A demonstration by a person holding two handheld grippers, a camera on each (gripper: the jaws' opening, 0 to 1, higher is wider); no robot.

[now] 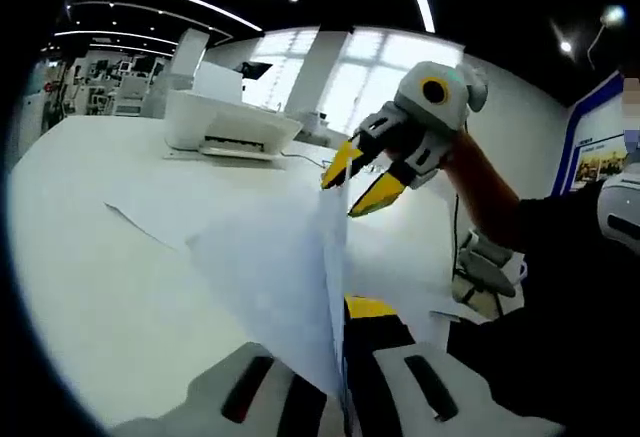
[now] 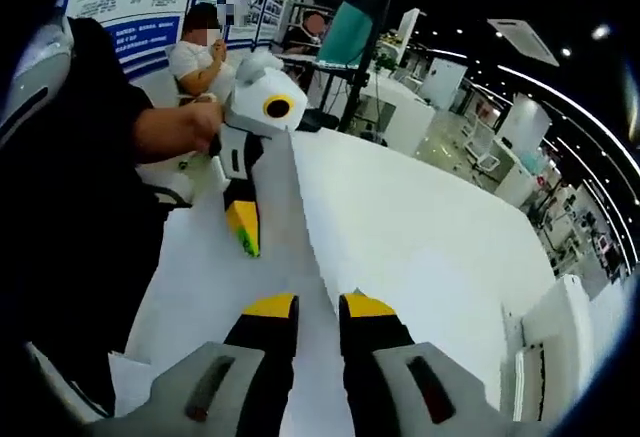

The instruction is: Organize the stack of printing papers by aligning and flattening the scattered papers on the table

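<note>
A sheaf of white printing paper [image 1: 290,277] is held up off the white table [image 1: 110,287], seen nearly edge-on. At the near end, my left gripper [image 1: 340,357] is shut on it, one yellow tip showing beside the sheets. My right gripper [image 1: 345,192] comes in from the right and pinches the far end with its yellow fingers. In the right gripper view the paper [image 2: 285,197] runs up from my right gripper [image 2: 318,307], shut on it, to the left gripper [image 2: 248,227], which is partly hidden behind the sheets. Loose sheets [image 1: 170,207] lie flat on the table.
A white printer [image 1: 230,127] stands at the table's far side, its corner also showing as the printer [image 2: 560,347]. The operator's dark sleeve [image 2: 90,177] fills the left. A seated person [image 2: 200,57] is behind, near desks and wall posters.
</note>
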